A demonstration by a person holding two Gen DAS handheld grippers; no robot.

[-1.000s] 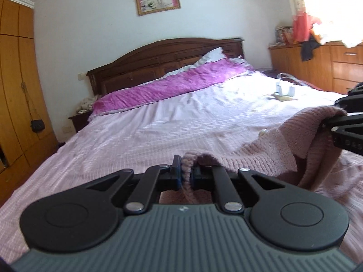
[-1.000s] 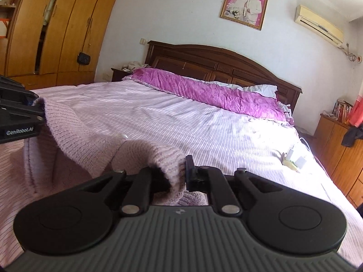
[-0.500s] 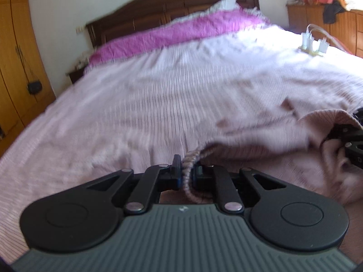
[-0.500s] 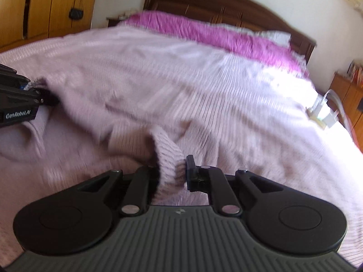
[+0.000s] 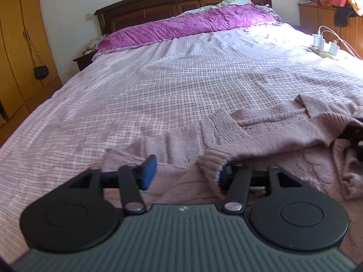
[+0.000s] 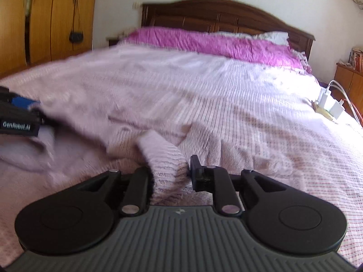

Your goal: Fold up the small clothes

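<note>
The fuzzy mauve-pink knitted sweater [image 5: 261,140] lies rumpled on the near part of the checked pink bed [image 5: 181,79]. The left gripper [image 5: 186,172] gapes wide, its ribbed edge merely draped over the right finger, while the right gripper [image 6: 170,170], partly spread, has a ribbed fold between its fingers. Good practice now, I judge, is backing both out low so the laid fold isn't dragged.

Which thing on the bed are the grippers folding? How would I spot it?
Find the big bed with the checked sheet. At its near end lies the pink sweater. It is fuzzy and ribbed, unlike the flat sheet.
</note>
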